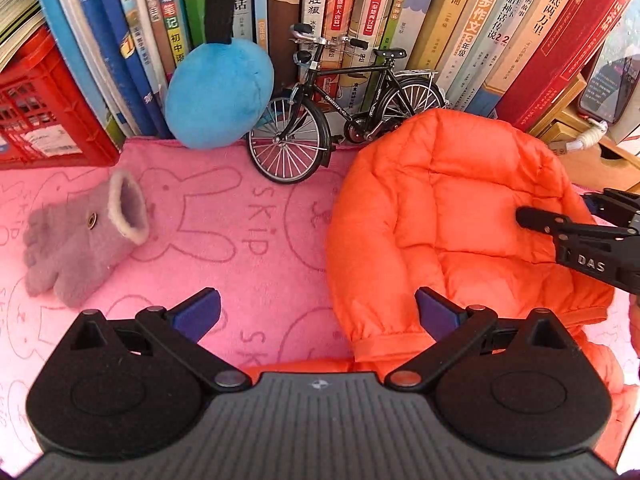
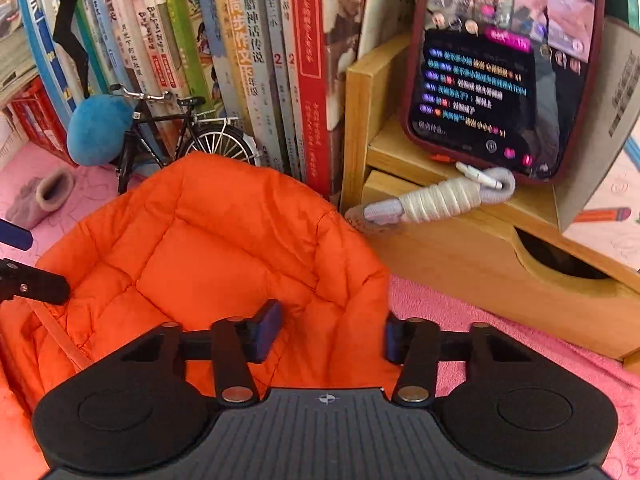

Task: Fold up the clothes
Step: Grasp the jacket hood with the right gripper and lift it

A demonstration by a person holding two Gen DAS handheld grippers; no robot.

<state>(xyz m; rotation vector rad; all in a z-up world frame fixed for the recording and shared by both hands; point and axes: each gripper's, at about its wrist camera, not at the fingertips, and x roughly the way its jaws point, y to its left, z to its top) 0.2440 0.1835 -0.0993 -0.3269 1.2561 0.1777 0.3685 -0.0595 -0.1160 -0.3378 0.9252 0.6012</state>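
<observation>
Black linkages and blue pads of the left gripper [image 1: 318, 312] fill the bottom of the left wrist view, its jaws spread wide with nothing between them. Its left pad hangs over the pink towel [image 1: 224, 232], printed with rabbit outlines; its right pad sits at the lower left edge of the orange puffer jacket [image 1: 452, 216], near the elastic cuff. Whether that pad touches the fabric I cannot tell.

Around the jacket, a grey knitted glove [image 1: 80, 240] lies at the left on the towel, well apart from it. A blue plush toy [image 1: 220, 92] and a model bicycle [image 1: 344, 108] stand at the upper centre against a row of upright books [image 1: 400, 20], with the bicycle's rear wheel just behind the jacket's top edge. A red crate [image 1: 44, 112] sits at the upper left.

In the right wrist view, the right gripper [image 2: 332, 334] sits over the jacket's lower right part, its jaws partly closed with a bunched fold of orange fabric between the pads; whether they press it is unclear. To the right stands a wooden shelf [image 2: 480, 264], holding a phone [image 2: 504, 72] with a lit screen and a wrapped cable [image 2: 436, 200], close beside the jacket's right edge.
</observation>
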